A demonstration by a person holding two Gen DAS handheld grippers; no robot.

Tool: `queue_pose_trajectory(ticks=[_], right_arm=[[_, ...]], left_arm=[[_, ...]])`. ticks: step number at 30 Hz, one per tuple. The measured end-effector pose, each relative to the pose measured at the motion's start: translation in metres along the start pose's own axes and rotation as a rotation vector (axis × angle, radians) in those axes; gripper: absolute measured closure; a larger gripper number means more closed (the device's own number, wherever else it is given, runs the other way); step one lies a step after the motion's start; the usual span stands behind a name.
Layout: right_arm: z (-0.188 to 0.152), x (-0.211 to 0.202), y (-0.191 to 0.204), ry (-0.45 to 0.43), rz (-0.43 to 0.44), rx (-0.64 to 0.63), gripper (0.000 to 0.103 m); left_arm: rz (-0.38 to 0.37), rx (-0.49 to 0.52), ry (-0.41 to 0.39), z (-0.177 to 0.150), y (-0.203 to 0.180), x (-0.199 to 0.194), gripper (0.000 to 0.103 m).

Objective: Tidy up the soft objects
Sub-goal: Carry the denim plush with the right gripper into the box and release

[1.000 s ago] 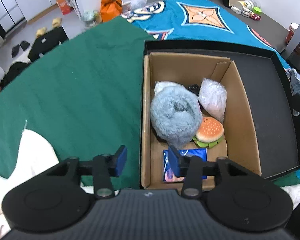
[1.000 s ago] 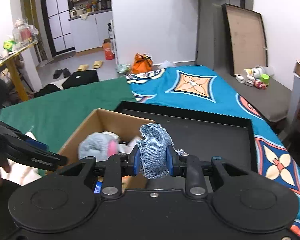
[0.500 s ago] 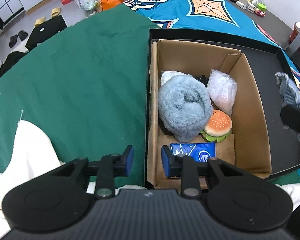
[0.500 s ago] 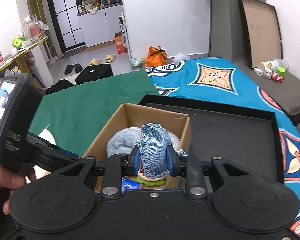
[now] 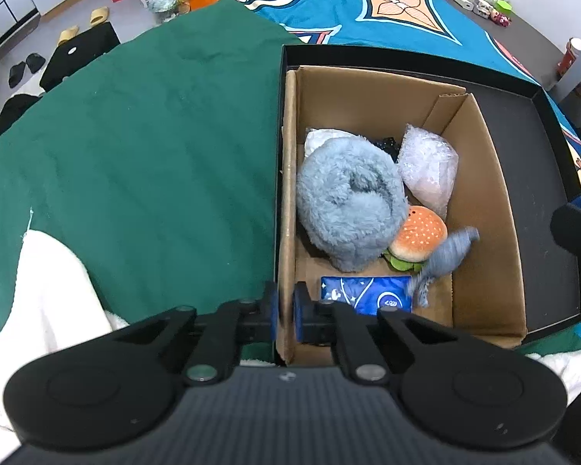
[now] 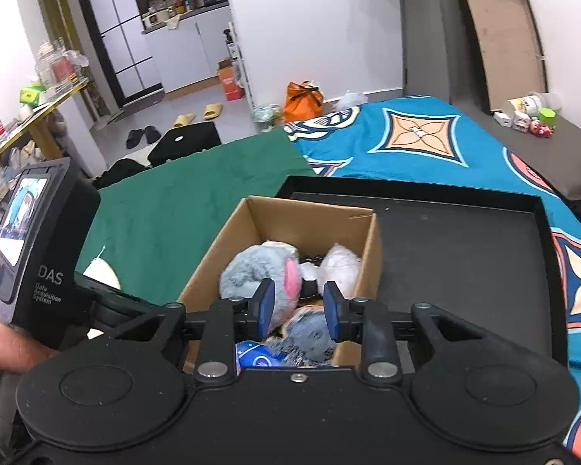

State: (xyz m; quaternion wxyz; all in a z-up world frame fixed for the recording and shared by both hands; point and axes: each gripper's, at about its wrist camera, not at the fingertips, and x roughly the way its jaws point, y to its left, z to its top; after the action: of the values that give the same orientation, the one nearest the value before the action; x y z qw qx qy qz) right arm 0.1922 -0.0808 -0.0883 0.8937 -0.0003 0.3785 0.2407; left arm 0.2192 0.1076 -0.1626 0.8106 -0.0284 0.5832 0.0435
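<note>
Nearest the camera in the right wrist view, the right hand-held gripper (image 6: 297, 312) now stands with its blue pads apart and nothing between them. Half a second ago those pads were clamped on the small frayed denim pouch (image 5: 443, 257); it has since dropped away and lies blurred inside the brown cardboard box (image 5: 484, 209), against the plush hamburger toy (image 5: 418, 234) and just above the blue printed tissue packet (image 5: 366, 294).

The left hand-held gripper (image 5: 284, 316) has meanwhile gone from wide open to clenched on the near left wall of the box, one pad outside and one inside; I judge it is steadying the box.

Beyond these sit the fluffy grey-blue plush roll (image 5: 348, 201) and the crinkled clear plastic bag (image 5: 428, 164), both in the box's far half. The box rests in the shallow black tray (image 5: 530, 143) on the bed.

So one more soft thing appears delivered, and the right gripper looks free to fetch another.
</note>
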Motion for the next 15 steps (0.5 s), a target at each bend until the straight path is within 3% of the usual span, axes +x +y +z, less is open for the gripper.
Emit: queue_pose_trajectory(ticks=[8,12,15], right_arm=[[-0.006,-0.006,-0.011,0.003,-0.019,0.029,0.073],[-0.009,-0.013,-0.017,-0.002,-0.027,0.040,0.061],[-0.011,-0.017,-0.023,-0.008,-0.038,0.049,0.058]], left_arm=[[0.010,0.005,-0.016,-0.001,-0.003,-0.005,0.096],[0.043,0.031,-0.042,-0.004,-0.010,-0.011,0.095],[0.063,0.037,-0.073,-0.005,-0.013,-0.017,0.093]])
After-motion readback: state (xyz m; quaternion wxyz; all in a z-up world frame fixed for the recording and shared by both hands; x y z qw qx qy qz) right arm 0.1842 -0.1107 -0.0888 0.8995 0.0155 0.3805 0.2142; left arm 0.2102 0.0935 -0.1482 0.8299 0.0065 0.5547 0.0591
